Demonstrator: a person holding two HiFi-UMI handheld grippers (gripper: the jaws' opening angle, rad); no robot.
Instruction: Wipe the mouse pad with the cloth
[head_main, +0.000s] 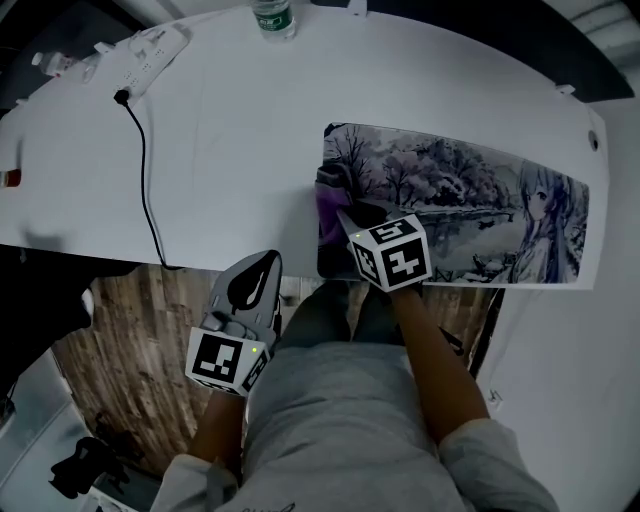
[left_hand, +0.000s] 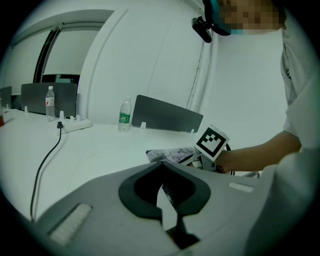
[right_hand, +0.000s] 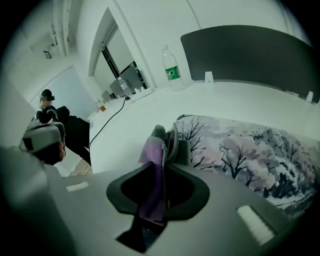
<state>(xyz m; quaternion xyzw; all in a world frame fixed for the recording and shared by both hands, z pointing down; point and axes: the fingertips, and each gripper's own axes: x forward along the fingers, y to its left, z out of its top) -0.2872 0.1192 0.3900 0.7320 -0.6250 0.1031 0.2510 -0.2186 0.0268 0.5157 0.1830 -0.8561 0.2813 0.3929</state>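
Note:
The mouse pad (head_main: 470, 205) is a long mat printed with a snowy tree scene, lying on the right half of the white table (head_main: 230, 130). My right gripper (head_main: 348, 216) is at the pad's near left corner, shut on a purple cloth (head_main: 328, 204). In the right gripper view the cloth (right_hand: 152, 165) hangs pinched between the jaws of the right gripper (right_hand: 167, 145), just over the pad's (right_hand: 240, 150) left end. My left gripper (head_main: 262, 264) hovers off the table's near edge, shut and holding nothing; the left gripper (left_hand: 161, 167) points across at the pad (left_hand: 167, 154).
A power strip (head_main: 150, 55) with a black cable (head_main: 148, 190) lies at the table's far left. A plastic water bottle (head_main: 274, 18) stands at the far edge. A dark divider panel (right_hand: 250, 55) runs behind the table. Wooden floor (head_main: 130, 330) lies below the near edge.

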